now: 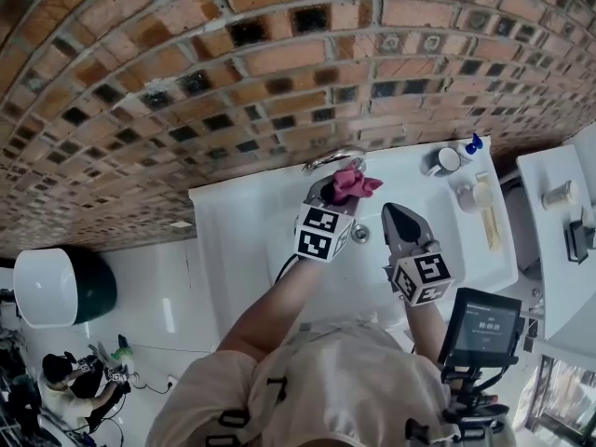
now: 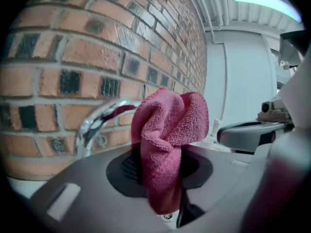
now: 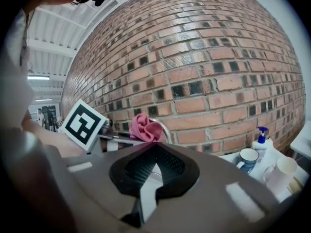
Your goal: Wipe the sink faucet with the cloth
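Rising straight ahead of both claws is the brick wall (image 1: 279,63), and under them lies the white sink (image 1: 233,222), its basin directly below the tips. The chrome faucet (image 2: 97,123) stands just in front of the left claw (image 2: 163,171) and a little to its left, the spout arching over towards it.

That left claw is clamped on the pink cloth (image 2: 167,130). Its pads pinch the lower part of the bundle, and the rest puffs up in loose folds beyond the tips. The folds sit right against the line of the spout, though I can't be sure they actually touch it.

The right claw (image 3: 154,169) hangs off to the right of the left one, apart from it and further back over the basin. Its jaws are closed together with nothing in them. Further right of it, on the sink's ledge, are a blue-rimmed mug (image 1: 445,161) and a pump bottle (image 1: 473,143).

To my eye the cloth is a light, limp microfibre that will fold and slide rather than push back, so the bunched grip looks sensible. Holding it low leaves a soft pad out front to rub with. The faucet is hard, fixed and slick. I'd expect the cloth to glide over it easily, and to slip sideways off the curve if pressed at an angle.
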